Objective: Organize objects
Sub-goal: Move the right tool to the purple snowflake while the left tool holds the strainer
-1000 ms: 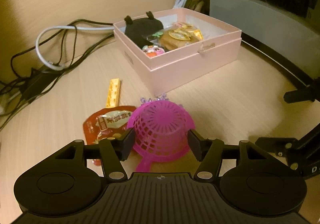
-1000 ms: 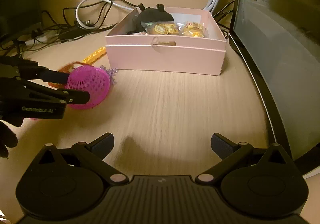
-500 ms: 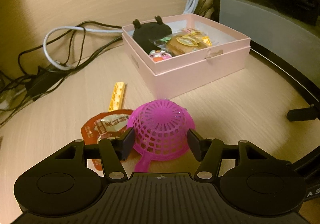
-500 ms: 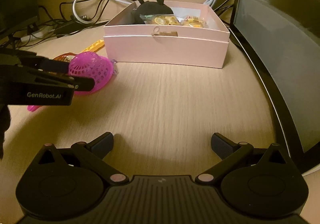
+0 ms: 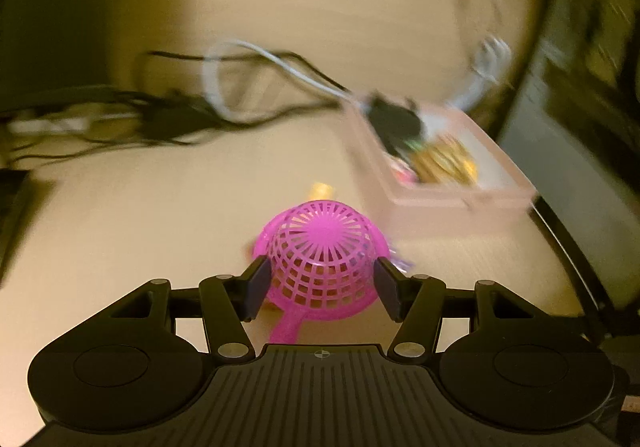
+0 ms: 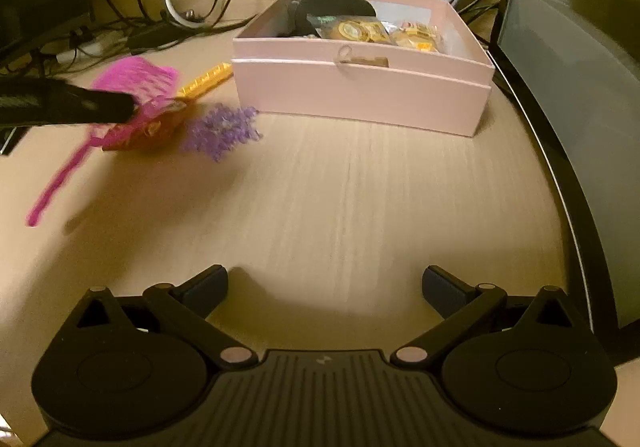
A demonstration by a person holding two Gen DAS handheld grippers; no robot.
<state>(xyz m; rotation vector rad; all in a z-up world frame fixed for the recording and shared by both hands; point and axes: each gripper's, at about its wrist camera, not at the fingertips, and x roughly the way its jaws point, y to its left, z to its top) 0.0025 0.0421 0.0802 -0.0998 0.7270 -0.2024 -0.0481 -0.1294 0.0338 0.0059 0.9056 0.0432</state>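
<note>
Left gripper (image 5: 322, 287) clamps our pink mesh strainer (image 5: 322, 255) dome-forward, handle trailing back; pink box (image 5: 452, 183) lies ahead-right. Right gripper (image 6: 324, 289) gapes empty, nearer the box.

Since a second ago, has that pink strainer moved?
Yes. The pink strainer, in the left gripper, has lifted off the table, uncovering the purple trinket near the pink box.
</note>
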